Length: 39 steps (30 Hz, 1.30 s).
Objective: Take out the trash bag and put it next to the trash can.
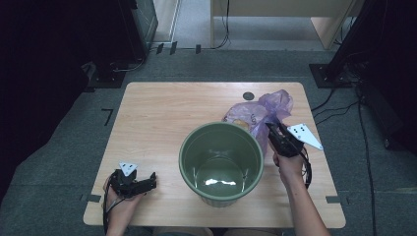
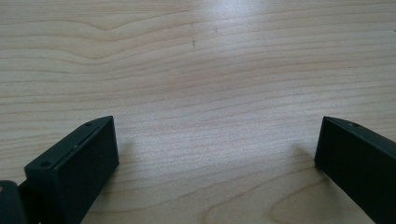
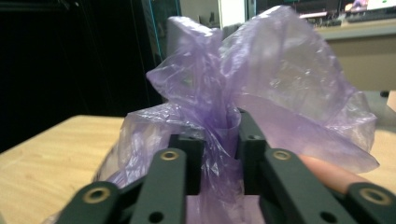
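A green round bin (image 1: 221,162) stands empty on the wooden table (image 1: 157,113), near its front middle. Behind it to the right lies a purple plastic bag (image 1: 263,112) with something inside. My right gripper (image 1: 272,129) is shut on the bag's gathered neck; in the right gripper view the purple film (image 3: 261,88) is pinched between the jaws of the right gripper (image 3: 219,144). My left gripper (image 1: 150,182) rests low on the table at the front left, open, with bare wood between the jaws of the left gripper (image 2: 217,149).
A small dark round disc (image 1: 248,96) sits in the table's far edge. Cables (image 1: 339,105) run over the grey floor to the right. Dark stands and a wooden bench leg stand beyond the table.
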Motion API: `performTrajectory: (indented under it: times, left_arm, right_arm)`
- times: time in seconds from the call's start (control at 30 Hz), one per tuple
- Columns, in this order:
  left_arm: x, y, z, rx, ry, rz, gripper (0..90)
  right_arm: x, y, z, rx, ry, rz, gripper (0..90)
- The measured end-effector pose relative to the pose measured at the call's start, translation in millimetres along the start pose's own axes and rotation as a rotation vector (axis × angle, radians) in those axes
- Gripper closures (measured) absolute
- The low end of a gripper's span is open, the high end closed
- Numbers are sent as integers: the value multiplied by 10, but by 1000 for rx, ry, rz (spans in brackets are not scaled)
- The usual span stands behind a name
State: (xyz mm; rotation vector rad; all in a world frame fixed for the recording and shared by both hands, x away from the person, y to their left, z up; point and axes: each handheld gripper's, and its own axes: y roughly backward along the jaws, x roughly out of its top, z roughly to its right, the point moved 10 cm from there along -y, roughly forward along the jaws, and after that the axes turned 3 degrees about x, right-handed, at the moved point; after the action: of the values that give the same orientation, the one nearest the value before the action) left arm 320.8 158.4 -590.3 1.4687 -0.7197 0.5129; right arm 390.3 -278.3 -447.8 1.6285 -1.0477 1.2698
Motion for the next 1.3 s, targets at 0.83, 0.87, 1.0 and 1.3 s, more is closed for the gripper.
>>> performTrajectory:
  times: [0.83, 0.87, 1.0, 1.3]
  left_arm:
    - [3, -2, 6, -1, 0, 0, 0]
    - [3, -3, 6, -1, 0, 0, 0]
    - [3, -3, 6, -1, -1, 0, 0]
    - [2, -2, 5, -1, -1, -1, 0]
  right_arm:
    - [-696, 525, 216, -99, 39, -200, 900]
    - [-712, 484, 192, -97, 38, -205, 900]
    - [-730, 268, 74, -74, -21, -208, 900]
    - [-636, -267, -290, 44, -90, -232, 856]
